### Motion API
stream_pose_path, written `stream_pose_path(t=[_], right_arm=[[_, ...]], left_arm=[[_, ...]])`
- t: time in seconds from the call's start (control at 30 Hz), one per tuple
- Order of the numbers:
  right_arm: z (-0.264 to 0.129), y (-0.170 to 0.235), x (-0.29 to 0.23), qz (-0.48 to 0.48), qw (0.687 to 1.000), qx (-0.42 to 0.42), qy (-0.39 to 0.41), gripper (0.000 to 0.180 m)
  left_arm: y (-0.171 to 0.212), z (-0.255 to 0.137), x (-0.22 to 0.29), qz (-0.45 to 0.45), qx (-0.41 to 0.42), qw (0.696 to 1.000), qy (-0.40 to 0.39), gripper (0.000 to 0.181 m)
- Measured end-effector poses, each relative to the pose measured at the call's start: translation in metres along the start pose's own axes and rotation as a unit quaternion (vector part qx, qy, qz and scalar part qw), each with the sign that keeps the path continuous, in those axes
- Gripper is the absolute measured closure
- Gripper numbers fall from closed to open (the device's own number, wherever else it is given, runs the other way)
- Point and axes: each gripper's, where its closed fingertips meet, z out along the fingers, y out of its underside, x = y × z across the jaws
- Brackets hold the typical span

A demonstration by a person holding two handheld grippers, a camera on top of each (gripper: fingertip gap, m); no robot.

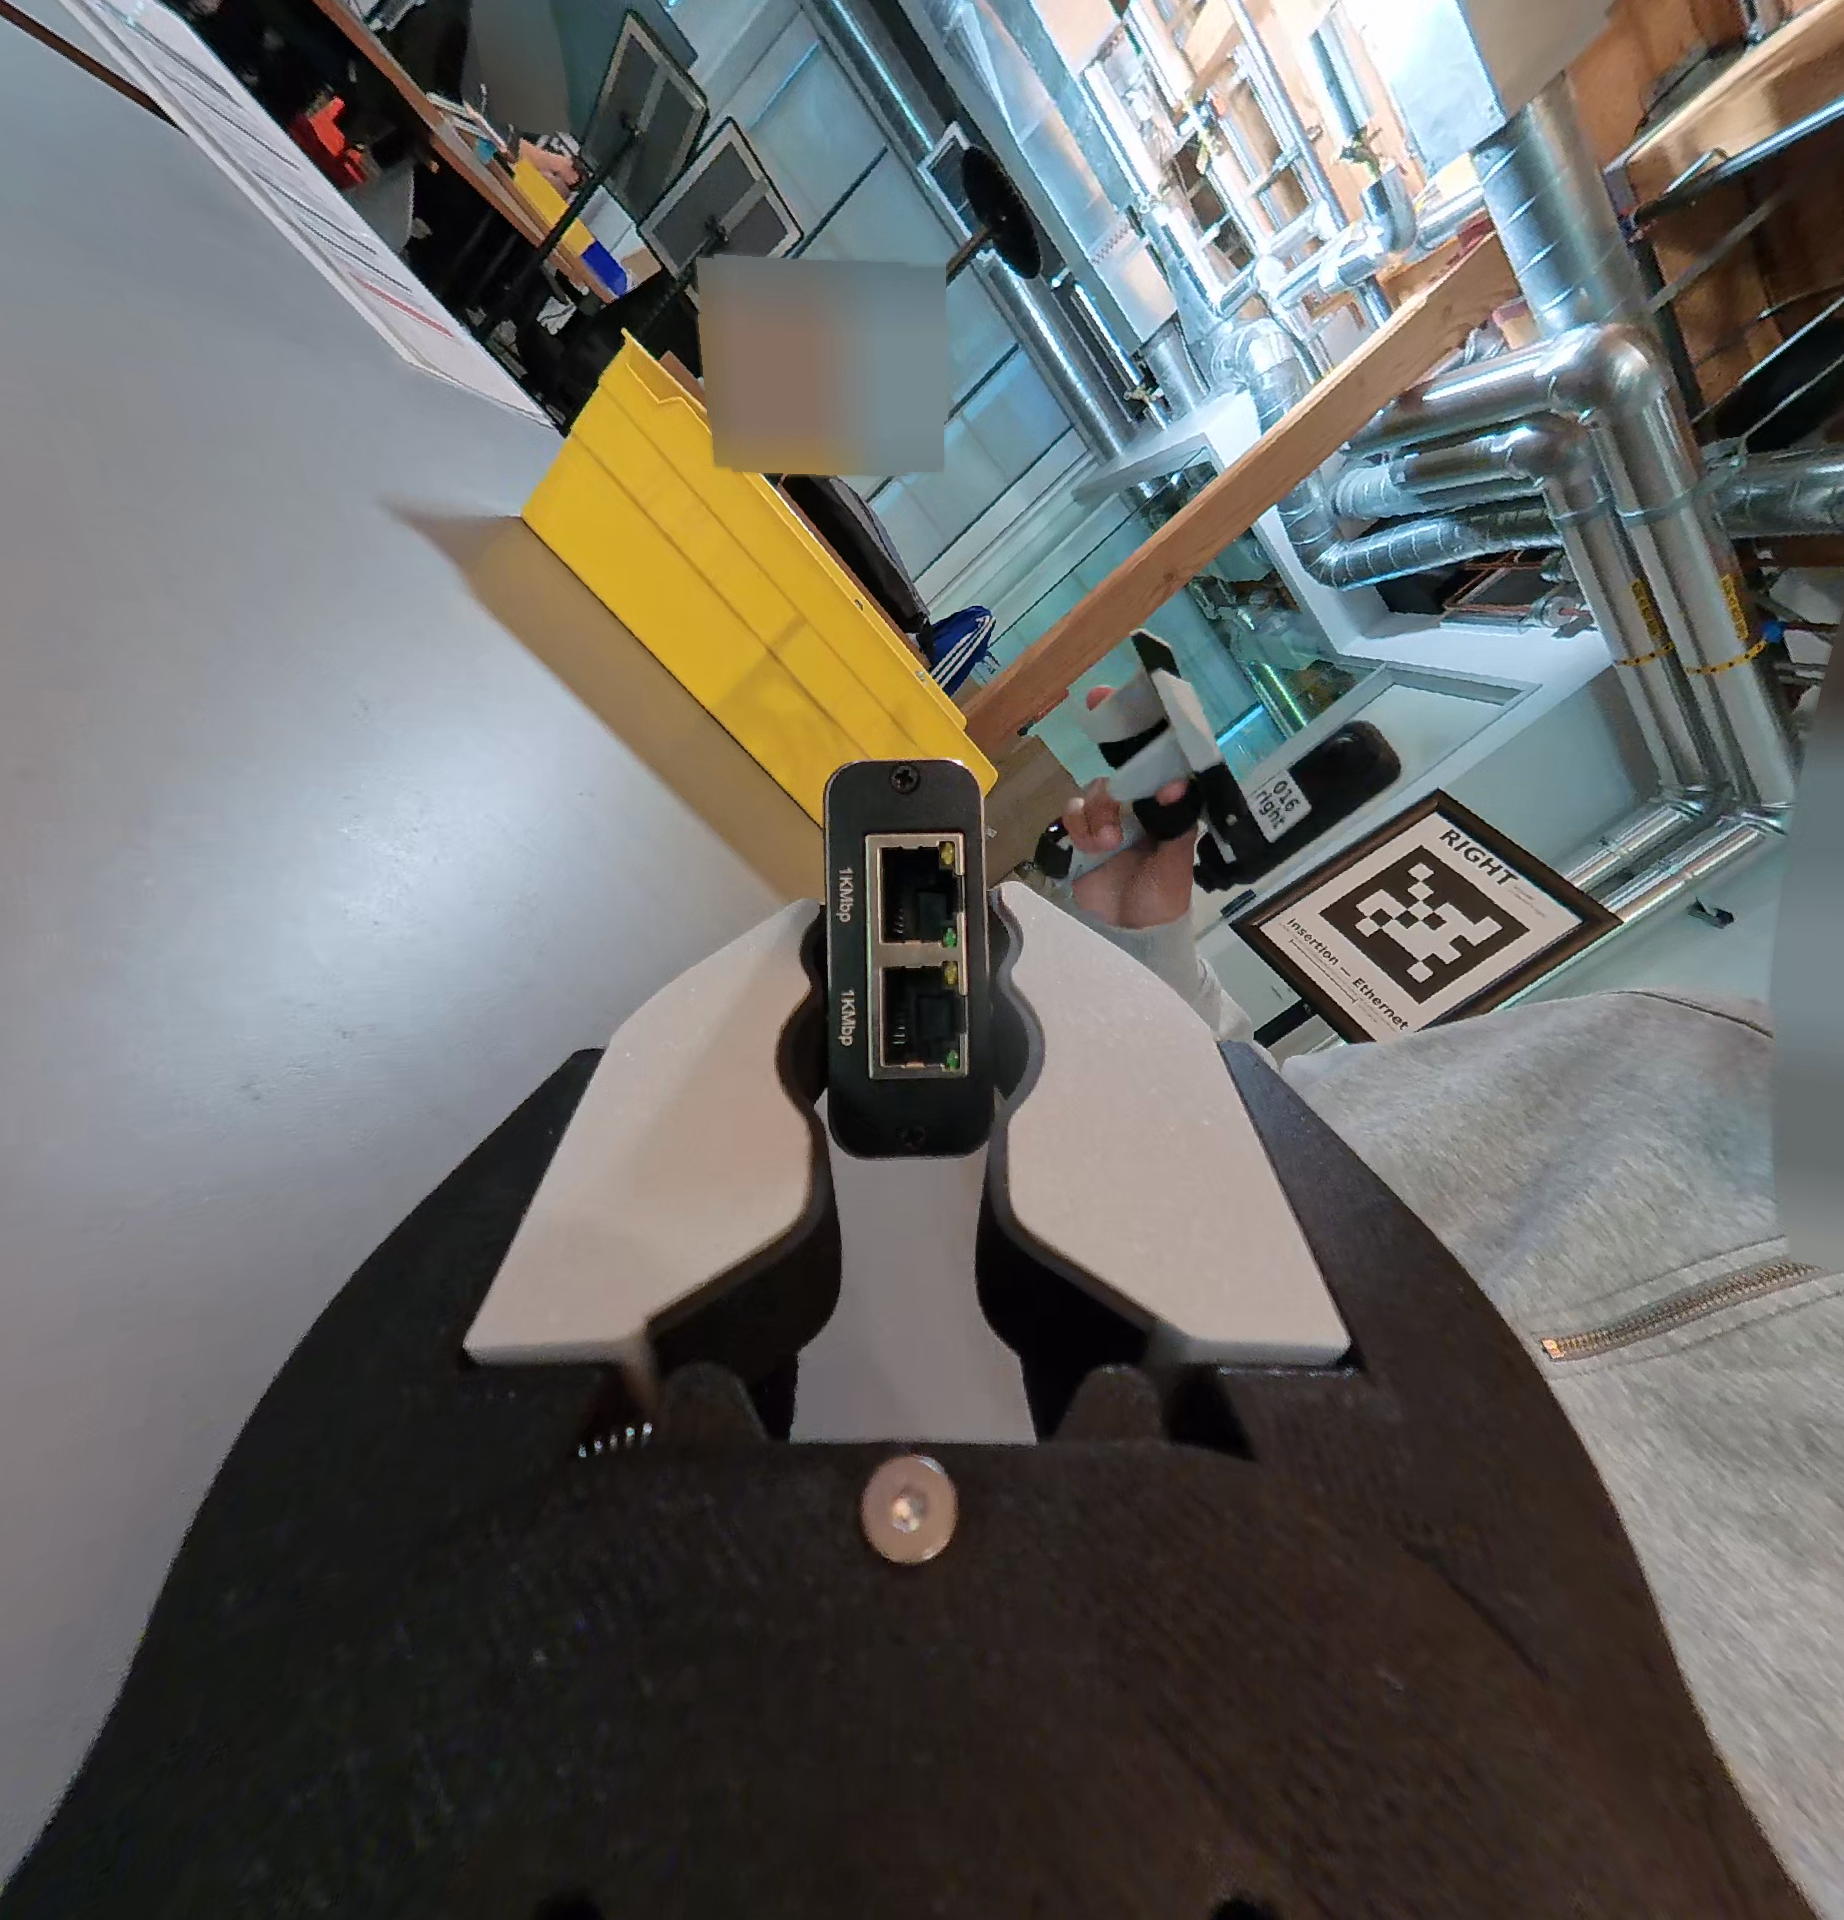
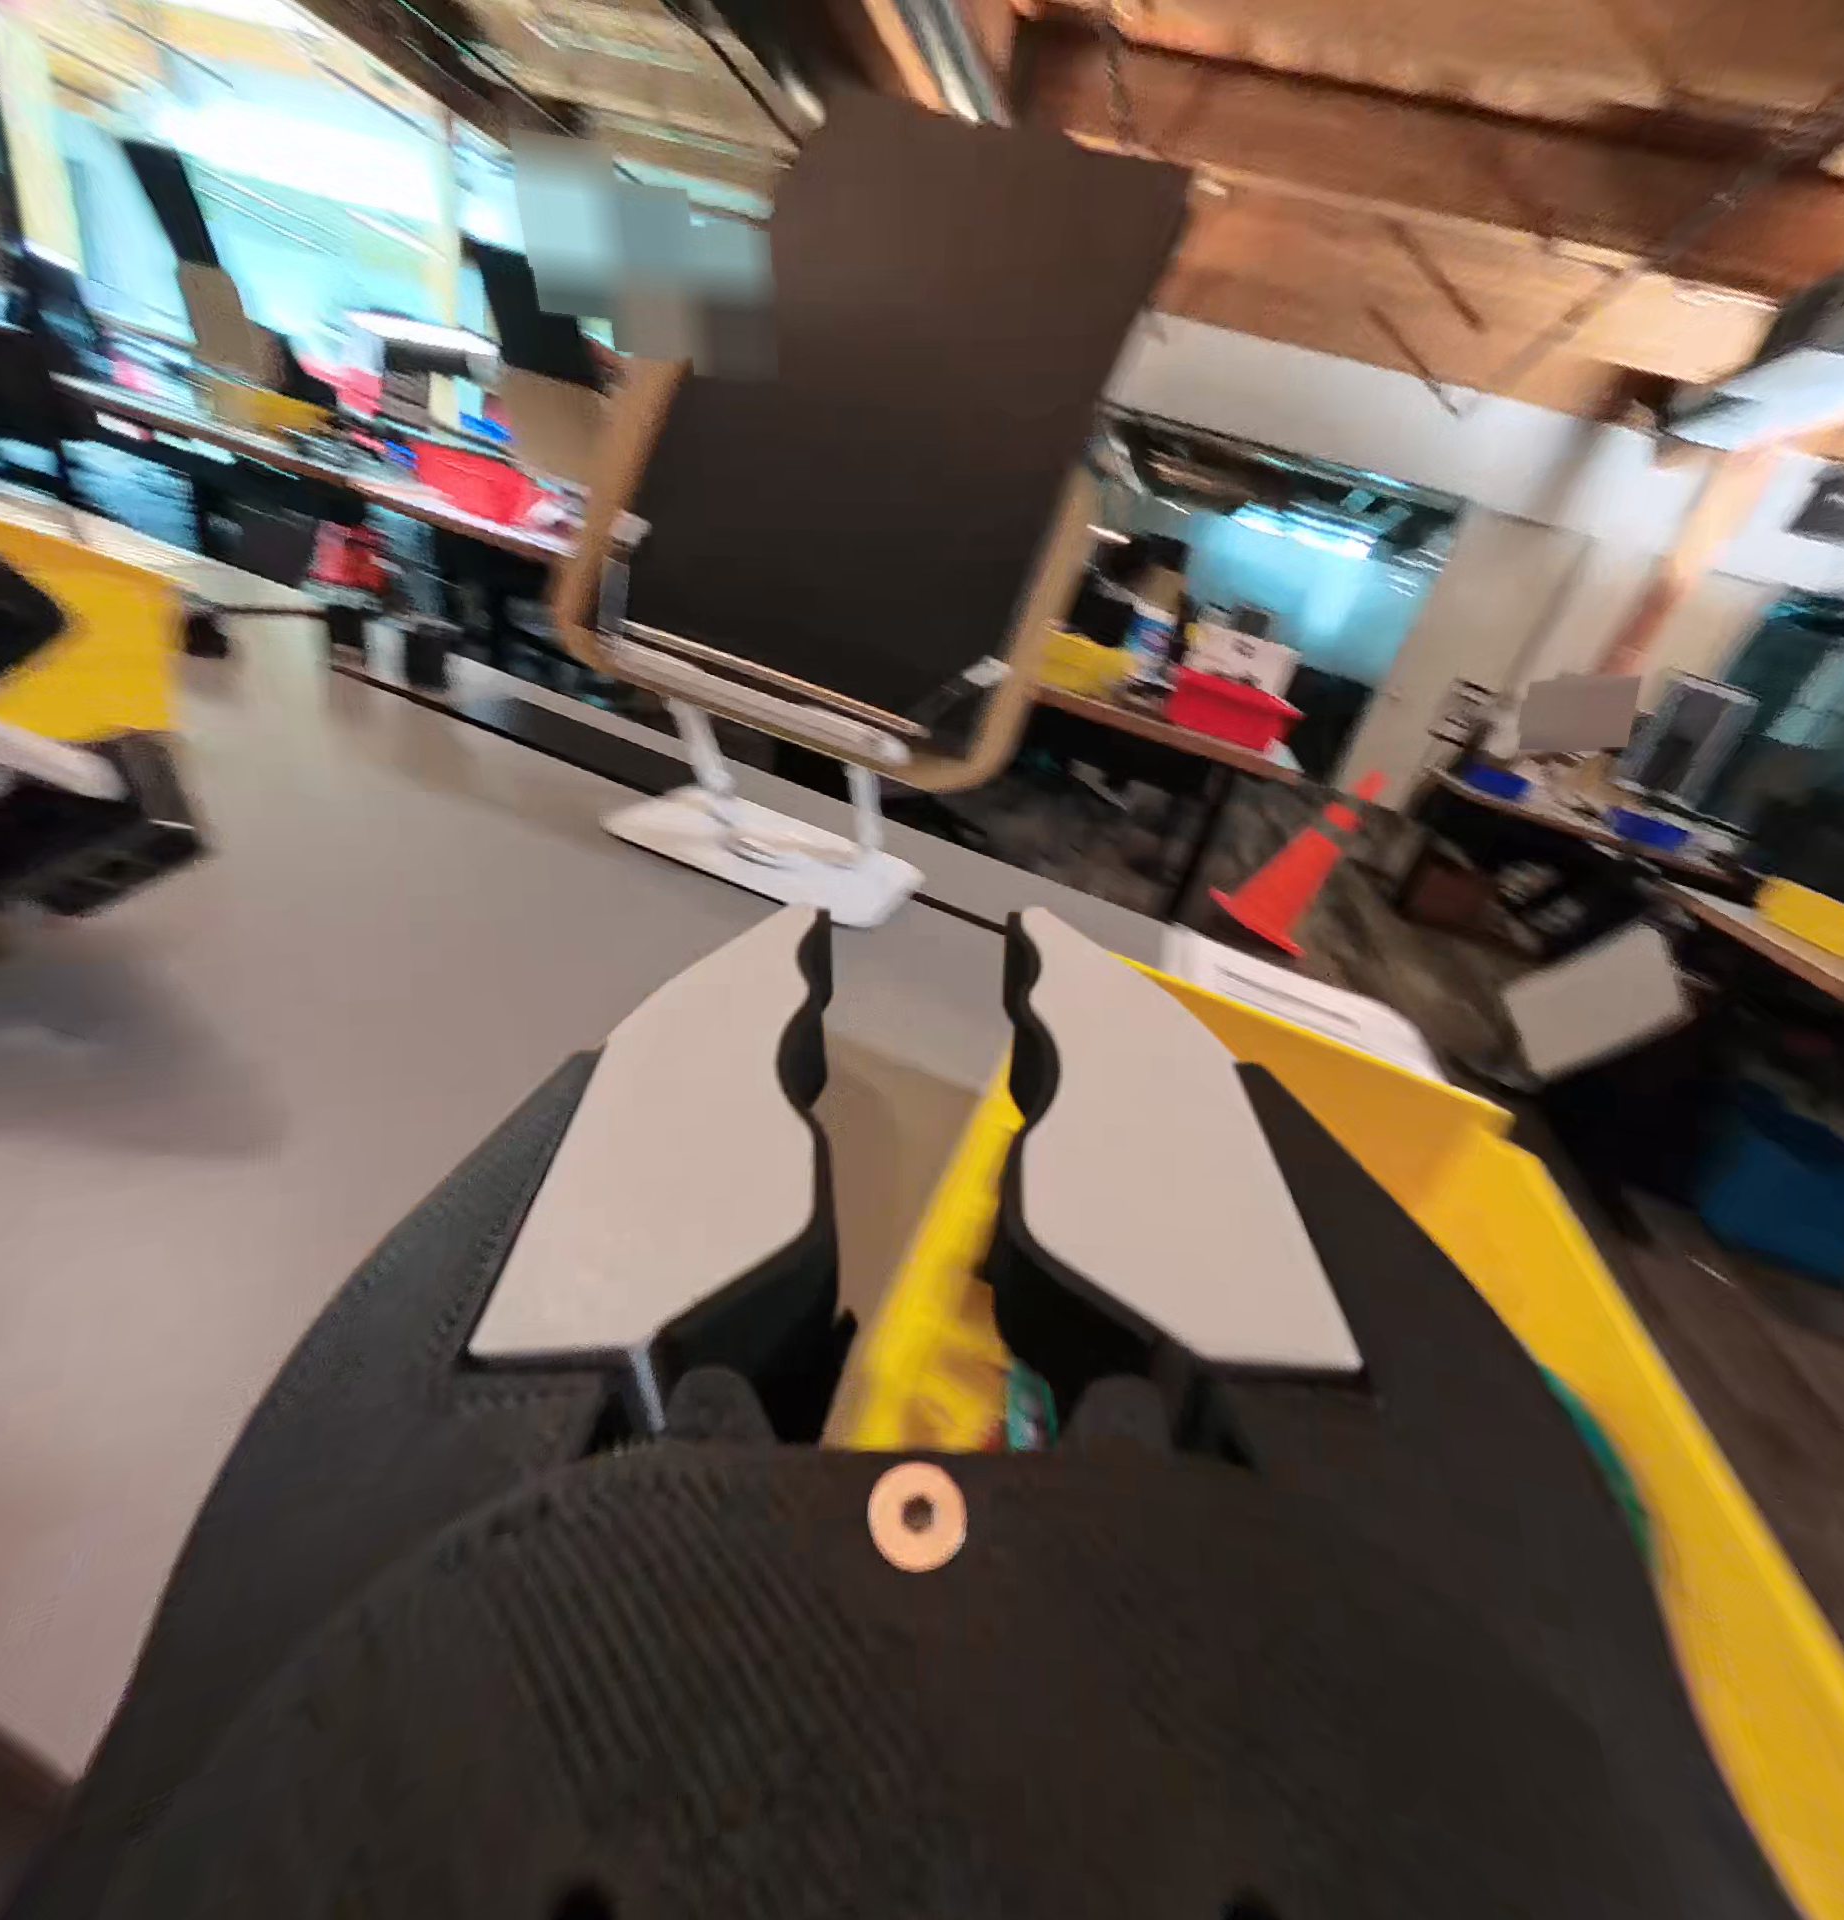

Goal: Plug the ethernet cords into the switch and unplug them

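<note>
Black and slim, the ethernet switch sits clamped upright between the grey fingers of my left gripper, its two ports stacked and facing my camera, both without a cord in them. Behind it I see the grey table, a yellow bin, and farther off a hand holding the other tool beside a framed marker sign. My right gripper hangs above the table with its fingers apart and nothing between them; the view is badly smeared, but I think a yellow bin lies just beneath.
</note>
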Motion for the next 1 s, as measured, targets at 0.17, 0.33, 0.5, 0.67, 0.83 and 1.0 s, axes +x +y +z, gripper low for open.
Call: stream_pose_path(t=[0.17,0.33,0.5,0.67,0.83,1.0], right_arm=[[0.029,0.018,-0.125,-0.087,0.985,-0.035,-0.142,0.134],[0.038,0.048,-0.197,-0.235,0.949,-0.07,-0.199,0.105],[0.04,0.046,-0.218,-0.232,0.947,-0.053,-0.215,0.079],[0.04,0.043,-0.219,-0.153,0.956,-0.05,-0.247,0.07],[0.038,0.05,-0.226,-0.126,0.95,-0.067,-0.277,0.059],[0.029,0.058,-0.242,-0.14,0.934,-0.076,-0.321,0.075]], left_arm=[[0.005,0.011,0.021,-0.054,0.024,0.996,0.072,0.154],[0.01,0.039,0.042,-0.177,0.086,0.964,0.179,0.155],[0.047,0.085,0.067,-0.224,0.037,0.948,0.225,0.155],[0.076,0.11,0.085,-0.225,-0.007,0.946,0.234,0.154],[0.101,0.123,0.102,-0.201,-0.067,0.947,0.24,0.154],[0.102,0.125,0.103,-0.222,-0.06,0.942,0.246,0.154]])
